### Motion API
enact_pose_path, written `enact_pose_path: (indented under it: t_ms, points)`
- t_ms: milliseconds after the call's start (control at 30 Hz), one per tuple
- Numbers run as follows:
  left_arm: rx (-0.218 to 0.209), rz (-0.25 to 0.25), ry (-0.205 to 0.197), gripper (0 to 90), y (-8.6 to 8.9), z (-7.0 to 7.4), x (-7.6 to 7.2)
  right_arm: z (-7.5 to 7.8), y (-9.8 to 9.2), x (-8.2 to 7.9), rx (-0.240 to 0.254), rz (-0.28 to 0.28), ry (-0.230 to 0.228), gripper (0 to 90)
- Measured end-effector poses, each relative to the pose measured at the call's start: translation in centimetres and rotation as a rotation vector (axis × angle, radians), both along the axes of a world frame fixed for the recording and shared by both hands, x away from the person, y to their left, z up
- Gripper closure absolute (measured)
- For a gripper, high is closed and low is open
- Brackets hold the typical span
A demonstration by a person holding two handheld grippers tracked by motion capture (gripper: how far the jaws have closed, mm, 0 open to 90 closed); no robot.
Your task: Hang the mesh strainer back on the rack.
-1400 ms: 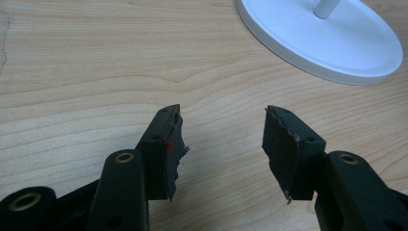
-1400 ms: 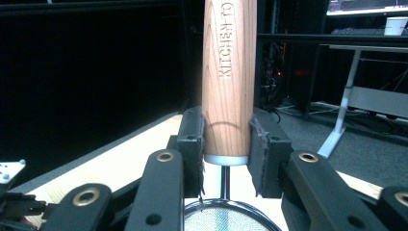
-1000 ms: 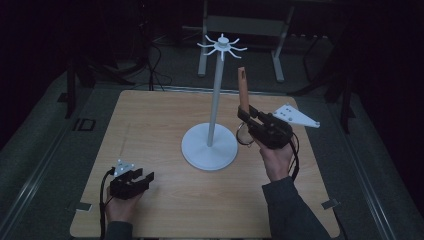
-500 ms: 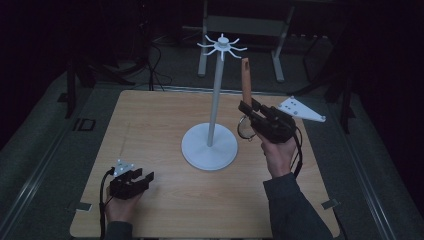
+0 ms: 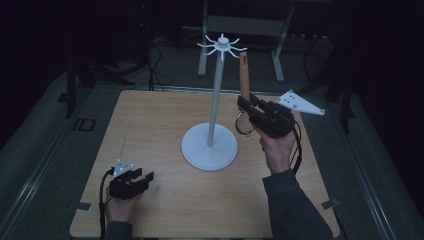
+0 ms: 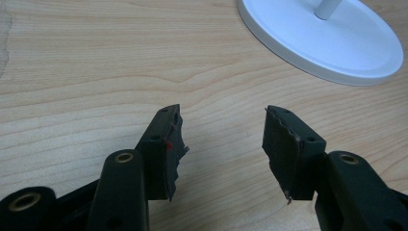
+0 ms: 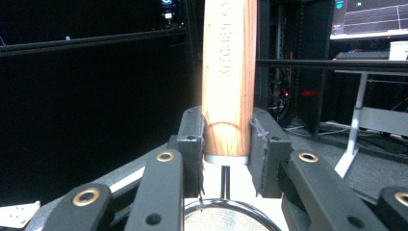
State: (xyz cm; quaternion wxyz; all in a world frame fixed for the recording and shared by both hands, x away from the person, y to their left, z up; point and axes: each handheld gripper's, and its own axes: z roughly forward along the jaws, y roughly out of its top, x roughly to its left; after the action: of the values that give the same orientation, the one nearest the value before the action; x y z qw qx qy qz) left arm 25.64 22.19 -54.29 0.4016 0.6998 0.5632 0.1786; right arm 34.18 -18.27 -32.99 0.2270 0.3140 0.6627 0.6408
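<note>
A dim lab or test room: a bare wooden table point(image 5: 165, 115) stands on grey floor, a lit monitor point(image 7: 369, 18) glows at far right, and metal stands point(image 5: 240, 30) and loose cables point(image 5: 150, 65) sit behind.

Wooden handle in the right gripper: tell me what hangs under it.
Under the wooden handle, a thin metal stem leads to a round wire-rimmed mesh strainer. The right gripper arms cover its lower part.
</note>
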Motion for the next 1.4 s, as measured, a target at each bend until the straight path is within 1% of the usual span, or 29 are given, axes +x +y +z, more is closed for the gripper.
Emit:
enact_pose_path:
  t_ms: [300,800,900,1400]
  points:
    - [0.001,0.001,0.0,48.5,0.0,0.0,0.0,0.3,0.3,0.5,0.005,0.013,0.011,69.3]
    - [0.001,0.003,-0.001,48.5,0.1,0.0,0.0,0.6,0.6,1.0,0.013,0.02,0.017,69.4]
    - [0.002,0.003,0.001,48.5,0.0,0.0,0.0,0.6,0.6,1.1,0.008,0.022,0.018,69.3]
    - [0.001,0.002,0.001,48.5,0.0,0.0,0.0,0.6,1.1,1.9,0.012,0.041,0.049,69.3]
